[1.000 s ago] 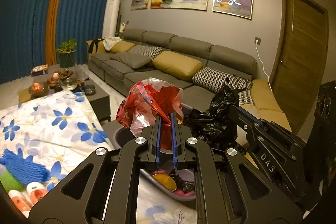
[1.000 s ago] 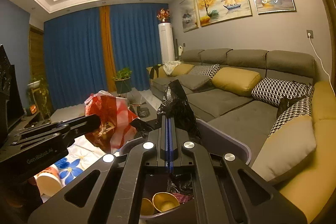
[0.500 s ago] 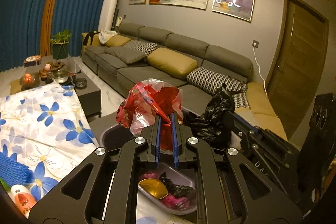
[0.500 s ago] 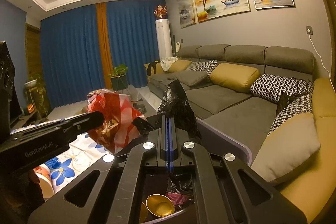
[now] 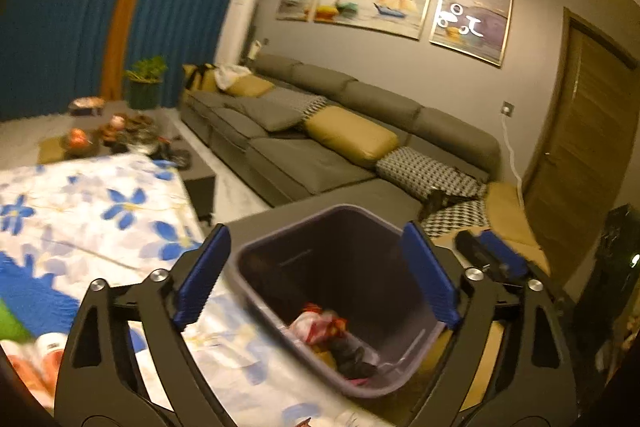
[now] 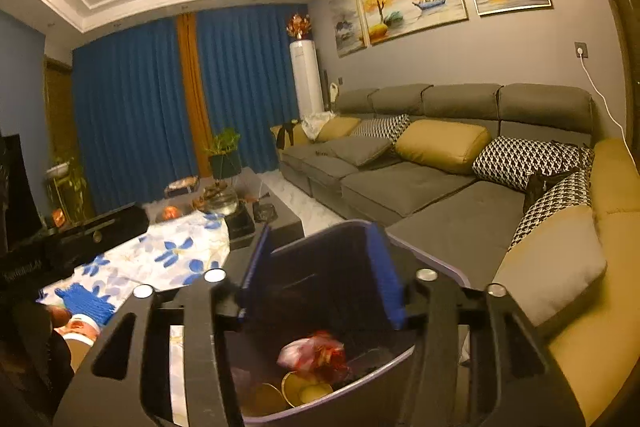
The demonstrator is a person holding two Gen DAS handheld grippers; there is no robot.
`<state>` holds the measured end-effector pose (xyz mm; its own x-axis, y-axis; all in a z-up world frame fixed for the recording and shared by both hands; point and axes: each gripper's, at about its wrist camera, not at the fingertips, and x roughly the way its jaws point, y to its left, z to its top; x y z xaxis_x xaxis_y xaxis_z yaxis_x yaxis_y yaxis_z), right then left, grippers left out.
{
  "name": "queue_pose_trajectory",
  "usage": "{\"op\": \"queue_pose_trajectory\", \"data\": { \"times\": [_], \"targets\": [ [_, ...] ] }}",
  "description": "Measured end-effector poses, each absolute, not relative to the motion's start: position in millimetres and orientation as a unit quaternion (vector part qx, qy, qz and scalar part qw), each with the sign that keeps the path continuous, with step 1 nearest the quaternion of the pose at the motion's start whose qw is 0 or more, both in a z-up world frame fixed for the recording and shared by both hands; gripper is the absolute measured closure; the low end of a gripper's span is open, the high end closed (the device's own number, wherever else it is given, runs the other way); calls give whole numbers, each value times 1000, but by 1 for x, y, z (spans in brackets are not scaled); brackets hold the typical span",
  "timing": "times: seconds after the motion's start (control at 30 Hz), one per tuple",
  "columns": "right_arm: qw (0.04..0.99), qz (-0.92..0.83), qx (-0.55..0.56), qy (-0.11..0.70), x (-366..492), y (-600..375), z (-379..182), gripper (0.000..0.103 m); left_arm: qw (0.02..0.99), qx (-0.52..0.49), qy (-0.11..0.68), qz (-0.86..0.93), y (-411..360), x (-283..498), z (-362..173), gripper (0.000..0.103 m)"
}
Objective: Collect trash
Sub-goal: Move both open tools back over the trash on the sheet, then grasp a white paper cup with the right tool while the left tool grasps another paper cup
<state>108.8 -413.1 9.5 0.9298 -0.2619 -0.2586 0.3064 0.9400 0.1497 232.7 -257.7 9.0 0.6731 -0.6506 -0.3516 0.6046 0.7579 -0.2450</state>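
Trash [image 5: 320,323] lies in the bin [image 5: 276,291] beside the surface [image 5: 92,211], below the spread left claw [image 5: 316,275] and spread right claw [image 6: 320,271]; either claw could clip the rim, tipping it.

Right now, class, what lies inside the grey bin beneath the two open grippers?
Inside the grey bin lie a crumpled red-and-white plastic bag, black plastic and gold round cups. Anything beneath that pile is covered; the near wall hides the rest of the floor.
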Motion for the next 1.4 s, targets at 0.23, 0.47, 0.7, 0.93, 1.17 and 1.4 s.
{"op": "queue_pose_trajectory", "data": {
  "times": [0.23,0.47,0.7,0.93,1.17,1.4],
  "targets": [
    [982,-118,95,110,87,-382,13,29,950,-26,175,-259,-203,189,10,9],
    [986,-56,77,136,81,-323,3,28,968,-44,176,-172,-125,156,3,9],
    [984,3,68,164,81,-270,-7,28,979,-40,180,-91,-63,130,-7,9],
    [979,39,54,194,94,-216,-23,28,984,-53,169,-26,3,105,-15,9],
    [966,64,54,247,125,-184,-45,40,983,-77,166,6,42,94,-19,9],
    [952,70,75,288,153,-171,-65,61,983,-80,162,-11,45,93,-21,9]
  ]
}}
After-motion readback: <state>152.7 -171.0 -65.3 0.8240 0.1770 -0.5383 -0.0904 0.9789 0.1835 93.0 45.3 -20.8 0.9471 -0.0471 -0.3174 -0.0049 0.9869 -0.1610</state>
